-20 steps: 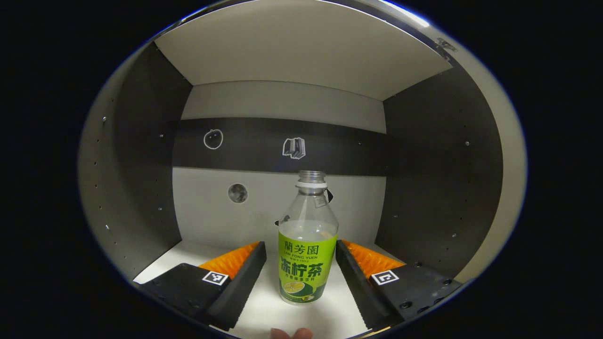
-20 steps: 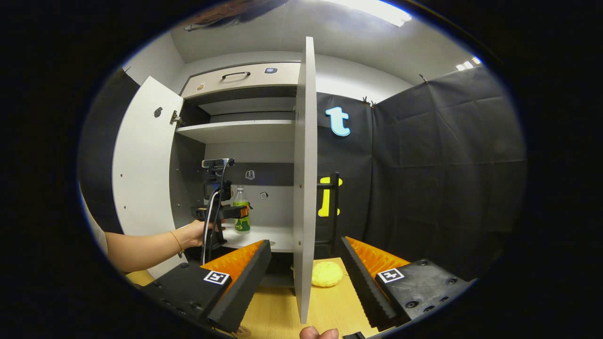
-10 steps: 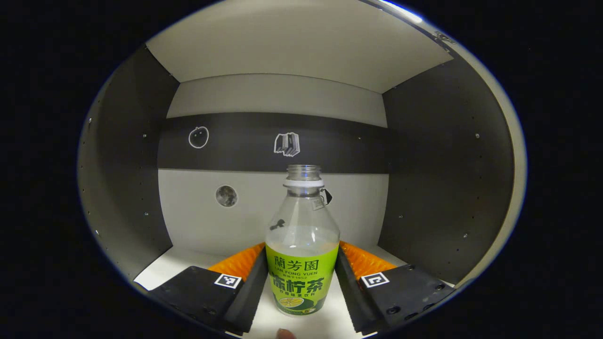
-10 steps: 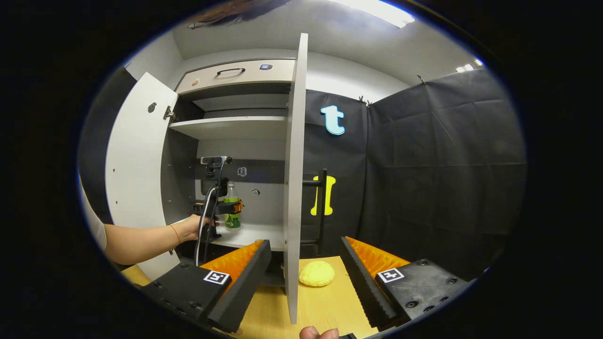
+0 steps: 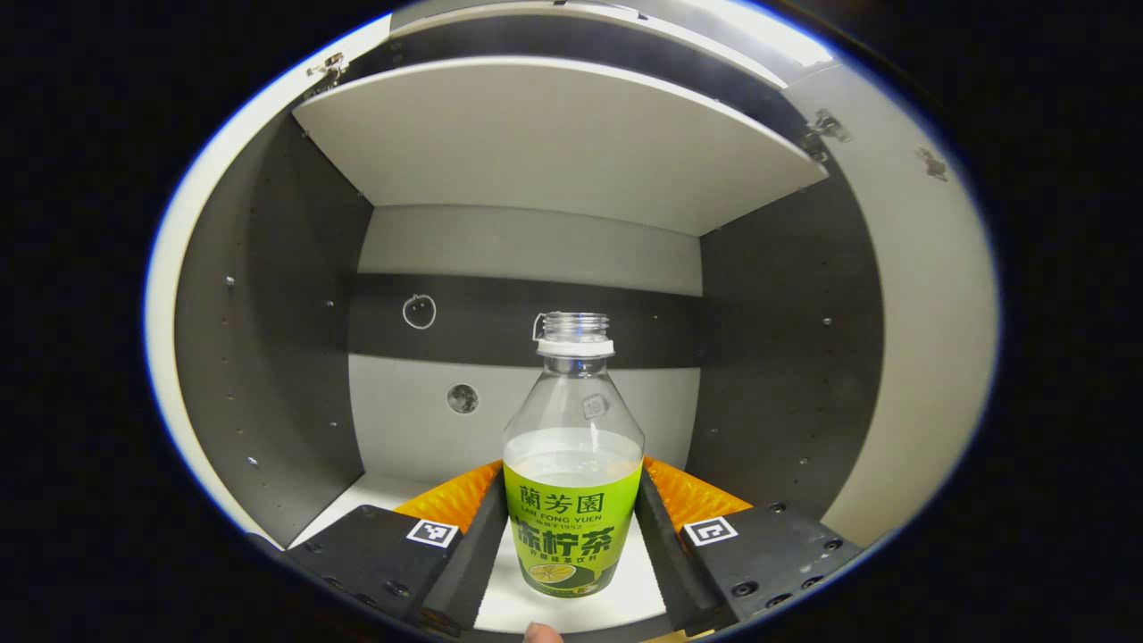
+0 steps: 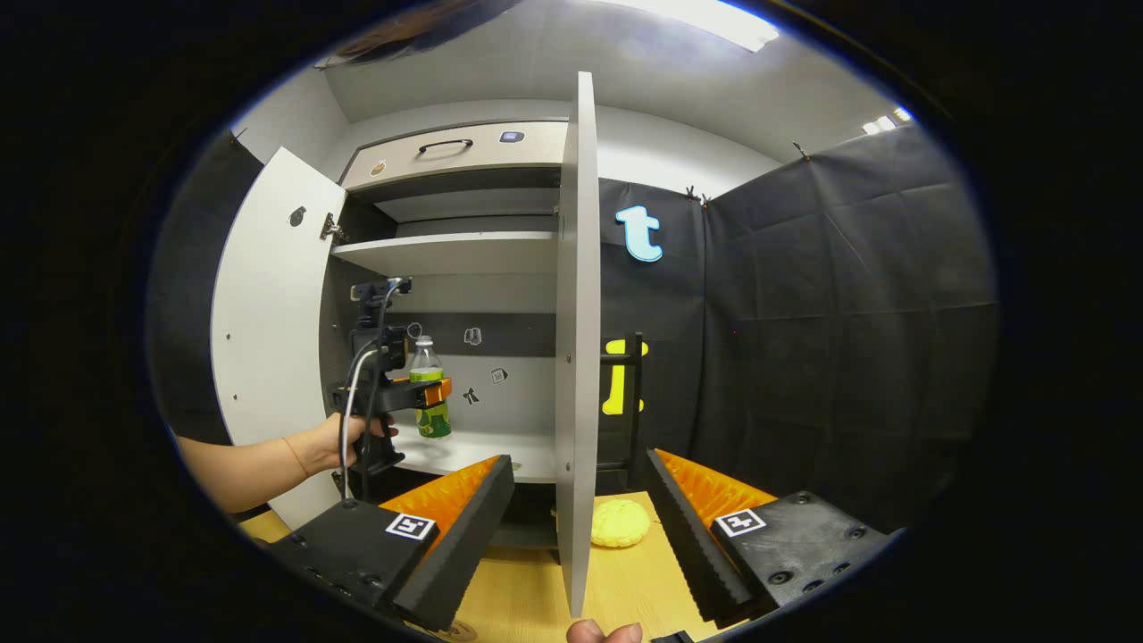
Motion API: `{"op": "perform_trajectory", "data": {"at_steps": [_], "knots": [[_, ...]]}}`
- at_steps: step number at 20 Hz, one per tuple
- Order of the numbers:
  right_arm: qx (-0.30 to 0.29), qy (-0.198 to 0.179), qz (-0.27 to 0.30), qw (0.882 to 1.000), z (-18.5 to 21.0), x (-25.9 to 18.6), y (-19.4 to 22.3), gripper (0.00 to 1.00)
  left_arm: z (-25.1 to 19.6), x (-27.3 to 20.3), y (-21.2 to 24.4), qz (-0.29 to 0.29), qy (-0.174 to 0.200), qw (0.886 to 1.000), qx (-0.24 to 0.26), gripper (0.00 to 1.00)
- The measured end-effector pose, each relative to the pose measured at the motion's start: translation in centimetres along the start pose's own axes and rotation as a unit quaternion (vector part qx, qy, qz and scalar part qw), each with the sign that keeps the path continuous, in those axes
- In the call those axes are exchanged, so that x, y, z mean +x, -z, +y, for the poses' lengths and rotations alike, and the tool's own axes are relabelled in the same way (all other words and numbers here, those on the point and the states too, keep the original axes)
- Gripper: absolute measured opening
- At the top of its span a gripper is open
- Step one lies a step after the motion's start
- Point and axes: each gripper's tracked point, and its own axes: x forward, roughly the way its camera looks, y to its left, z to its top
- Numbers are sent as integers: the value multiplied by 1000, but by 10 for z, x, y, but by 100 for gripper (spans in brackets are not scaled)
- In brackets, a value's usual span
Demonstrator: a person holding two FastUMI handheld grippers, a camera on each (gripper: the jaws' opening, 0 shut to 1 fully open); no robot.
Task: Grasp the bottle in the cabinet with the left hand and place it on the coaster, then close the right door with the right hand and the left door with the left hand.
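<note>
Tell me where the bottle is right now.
The bottle is clamped upright between the left tongs just above the cabinet's lower shelf; in the right gripper view it sits left of the open right door.

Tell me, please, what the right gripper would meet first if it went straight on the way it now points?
Most likely the edge of the open white cabinet door, which stands upright between the right gripper's spread fingers and nearer than the yellow round object on the wooden table. How far off the door stands is unclear.

A black cloth wall (image 6: 848, 295) hung at the right. A bright ceiling light (image 6: 705, 22) shone above. The table (image 6: 625, 580) was yellow wood.
</note>
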Motion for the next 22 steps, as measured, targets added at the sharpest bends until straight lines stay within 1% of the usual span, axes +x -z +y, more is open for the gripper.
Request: {"op": "perform_trajectory", "data": {"at_steps": [3,8,11,13,15,17,21,22], "knots": [[-5,4,-2,1000,2,-2,-2,98,-2,-43,1,0,7,1000,-4,77],[-2,5,-16,1000,10,-11,-10,98,-2,-110,15,-6,4,1000,10,77],[-6,3,-20,1000,16,-14,-10,98,-9,-150,27,-18,10,1000,-1,77],[-9,5,-17,1000,17,-15,-9,98,-10,-174,41,-22,5,1000,-1,77],[0,-3,-19,1000,22,-18,-12,98,-20,-197,60,-18,8,1000,0,77],[4,-3,-28,1000,23,-19,-16,98,-25,-220,80,-14,7,1000,2,77],[-7,-6,-32,999,25,-20,-18,97,-46,-256,123,3,29,999,-17,77],[-11,-6,-32,999,25,-20,-19,97,-47,-265,131,2,29,999,-18,77]]}}
